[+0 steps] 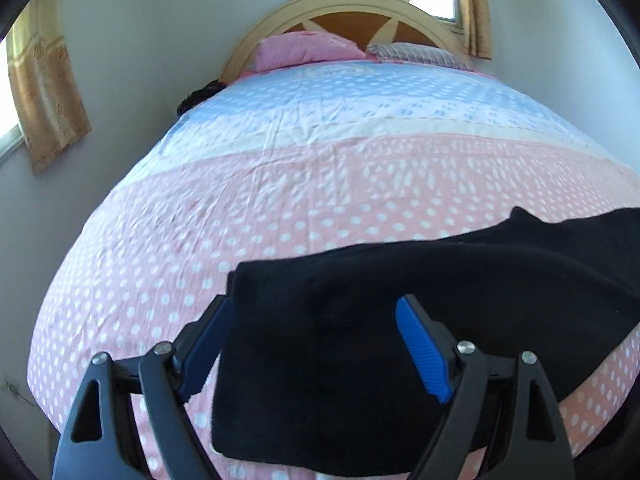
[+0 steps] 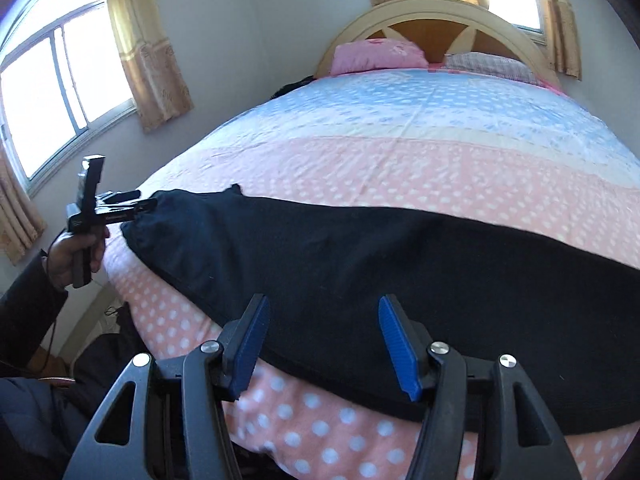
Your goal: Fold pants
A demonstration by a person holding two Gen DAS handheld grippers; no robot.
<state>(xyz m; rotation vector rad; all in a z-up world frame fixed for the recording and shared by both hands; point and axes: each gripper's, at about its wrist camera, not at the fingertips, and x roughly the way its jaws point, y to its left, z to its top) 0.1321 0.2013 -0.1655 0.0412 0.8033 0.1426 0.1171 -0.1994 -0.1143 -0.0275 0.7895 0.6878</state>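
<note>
Ideally, with the black knit pants (image 2: pixel 360 264) flat on the dotted pink bedspread (image 2: pixel 400 168), both wide-open, empty grippers, left gripper (image 1: pixel 316 344) and right gripper (image 2: pixel 320 340), pinch the near hem together and carry it toward twelve o'clock.

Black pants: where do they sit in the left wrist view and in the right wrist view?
Left wrist: black pants fill the lower centre and right, one end lying between the open left gripper fingers.
Right wrist: a dark band from middle left to lower right, above the open right gripper.
Shared landmark: the pink pillow at the headboard.
</note>
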